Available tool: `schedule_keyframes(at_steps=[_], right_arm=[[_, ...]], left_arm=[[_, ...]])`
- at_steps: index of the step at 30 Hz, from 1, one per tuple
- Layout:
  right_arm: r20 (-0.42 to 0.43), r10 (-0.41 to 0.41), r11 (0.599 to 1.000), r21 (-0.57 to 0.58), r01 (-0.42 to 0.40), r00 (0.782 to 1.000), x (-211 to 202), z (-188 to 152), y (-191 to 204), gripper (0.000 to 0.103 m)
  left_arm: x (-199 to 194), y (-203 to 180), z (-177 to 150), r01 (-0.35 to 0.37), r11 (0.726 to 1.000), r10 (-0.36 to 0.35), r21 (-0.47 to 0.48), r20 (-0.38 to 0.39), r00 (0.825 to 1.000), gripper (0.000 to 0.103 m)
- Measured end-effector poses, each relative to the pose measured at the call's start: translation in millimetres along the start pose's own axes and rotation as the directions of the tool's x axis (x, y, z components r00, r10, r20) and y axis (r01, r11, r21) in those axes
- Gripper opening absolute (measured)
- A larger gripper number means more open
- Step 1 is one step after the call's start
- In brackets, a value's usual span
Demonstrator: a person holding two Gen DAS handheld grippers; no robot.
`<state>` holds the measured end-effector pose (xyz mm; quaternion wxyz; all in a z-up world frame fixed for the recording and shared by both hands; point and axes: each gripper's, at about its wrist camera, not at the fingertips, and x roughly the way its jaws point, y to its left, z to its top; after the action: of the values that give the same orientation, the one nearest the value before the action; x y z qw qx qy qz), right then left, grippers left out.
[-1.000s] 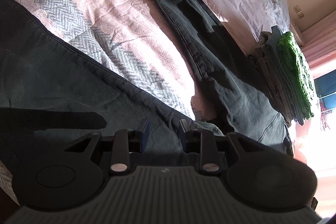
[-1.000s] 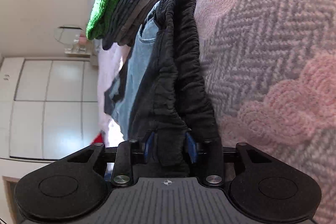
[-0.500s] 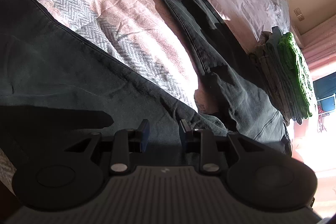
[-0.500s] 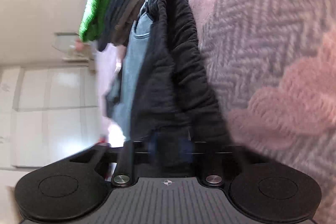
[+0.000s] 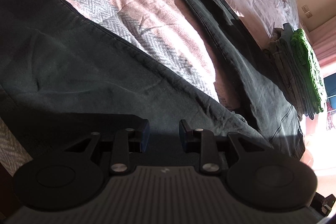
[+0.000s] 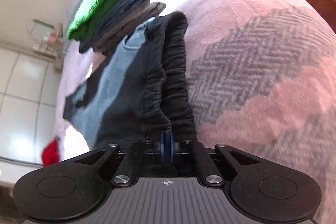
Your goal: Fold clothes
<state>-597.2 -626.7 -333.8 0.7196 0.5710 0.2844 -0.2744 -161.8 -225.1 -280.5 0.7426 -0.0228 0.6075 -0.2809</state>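
Dark grey trousers (image 5: pixel 73 68) lie spread on the bed, one leg under my left gripper (image 5: pixel 163 131) and the other leg (image 5: pixel 231 39) running to the far side. The left gripper's jaws stand apart just above the cloth, with nothing pinched between them. In the right wrist view the trousers' gathered elastic waistband (image 6: pixel 174 68) runs away from my right gripper (image 6: pixel 167 140). Its blue pads sit almost together with the waistband's edge pinched between them, and its jaws are opening.
A pink and grey herringbone bedspread (image 5: pixel 136 3) covers the bed (image 6: pixel 252 66). A stack of folded clothes topped by a green knit (image 5: pixel 298 68) sits beside the waistband (image 6: pixel 109 3). A red cloth (image 6: pixel 50 152) and white wardrobe doors (image 6: pixel 21 87) lie beyond the bed.
The right gripper's pads came together on the waistband and it rose and tilted, lifting the cloth. The left gripper slid a little along the trouser leg with its jaws unchanged.
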Motion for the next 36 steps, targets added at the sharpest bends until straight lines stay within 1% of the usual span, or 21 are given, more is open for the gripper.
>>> schedule_keyframes(at_steps=[1,3,7,10,12,13,14,15,16,17,19,21,23,25,26,27,29,30,32,34,36], right_arm=[[0.032,-0.047,0.999,-0.009,0.047,0.998,-9,-5,7,0.024],[0.108,-0.139,0.974,-0.163,0.156,0.984,-22,-21,39,0.032],[0.126,-0.167,0.864,-0.459,0.207,0.978,-9,-69,105,0.032],[0.106,-0.222,0.714,-0.659,0.236,0.969,25,-121,140,0.032],[0.135,-0.351,0.579,-0.747,0.328,0.927,48,-156,140,0.032],[0.161,-0.397,0.536,-0.759,0.37,0.904,50,-170,131,0.032],[0.173,-0.409,0.536,-0.749,0.389,0.896,44,-178,121,0.032],[0.164,-0.407,0.569,-0.724,0.39,0.899,35,-181,112,0.032],[0.162,-0.428,0.586,-0.699,0.41,0.889,26,-183,108,0.033],[0.18,-0.47,0.574,-0.681,0.454,0.864,19,-185,107,0.033],[0.207,-0.546,0.551,-0.641,0.534,0.812,5,-188,107,0.035],[0.219,-0.575,0.574,-0.578,0.58,0.788,-5,-191,118,0.036],[0.233,-0.555,0.616,-0.53,0.583,0.799,-8,-201,138,0.036],[0.232,-0.5,0.669,-0.509,0.542,0.834,-4,-218,161,0.041],[0.23,-0.475,0.692,-0.499,0.522,0.85,0,-227,171,0.048],[0.224,-0.465,0.7,-0.499,0.511,0.856,8,-238,178,0.067],[0.207,-0.484,0.676,-0.528,0.513,0.85,29,-258,189,0.071],[0.203,-0.506,0.652,-0.545,0.526,0.838,38,-268,192,0.071],[0.209,-0.577,0.579,-0.578,0.575,0.79,50,-284,188,0.071],[0.185,-0.594,0.602,-0.543,0.585,0.783,44,-286,179,0.071],[0.163,-0.609,0.619,-0.515,0.593,0.777,36,-282,178,0.071]], left_arm=[[-1,1,0,0.0,1.0,0.0,0.008,0.0,1.0,0.025],[-2,3,-1,0.001,1.0,-0.001,0.029,0.001,1.0,0.025],[1,-1,-4,0.002,0.994,-0.003,0.112,0.007,1.0,0.025],[3,-3,-9,-0.02,0.97,0.015,0.243,0.021,1.0,0.025],[2,1,-13,-0.066,0.928,0.053,0.366,0.046,0.998,0.025],[-1,9,-15,-0.109,0.89,0.086,0.443,0.071,0.994,0.025],[-4,17,-17,-0.152,0.843,0.117,0.516,0.099,0.988,0.027],[-8,30,-17,-0.197,0.797,0.15,0.571,0.128,0.98,0.027],[-12,50,-14,-0.239,0.769,0.185,0.593,0.151,0.971,0.028],[-18,72,-7,-0.264,0.772,0.207,0.578,0.163,0.965,0.027],[-34,114,15,-0.298,0.81,0.239,0.505,0.181,0.954,0.023],[-53,143,36,-0.341,0.828,0.273,0.445,0.212,0.938,0.02],[-68,162,49,-0.323,0.858,0.251,0.399,0.223,0.942,0.024],[-81,179,61,-0.281,0.893,0.211,0.352,0.224,0.951,0.025],[-87,188,66,-0.259,0.909,0.191,0.328,0.226,0.955,0.025],[-91,197,71,-0.235,0.922,0.17,0.309,0.224,0.96,0.026],[-83,211,75,-0.194,0.926,0.137,0.324,0.192,0.972,0.027],[-76,216,77,-0.191,0.916,0.135,0.353,0.178,0.975,0.027],[-63,225,80,-0.228,0.871,0.165,0.435,0.178,0.97,0.017],[-59,242,91,-0.283,0.858,0.21,0.428,0.211,0.955,0.009],[-61,263,109,-0.31,0.885,0.248,0.348,0.212,0.945,0.003]])
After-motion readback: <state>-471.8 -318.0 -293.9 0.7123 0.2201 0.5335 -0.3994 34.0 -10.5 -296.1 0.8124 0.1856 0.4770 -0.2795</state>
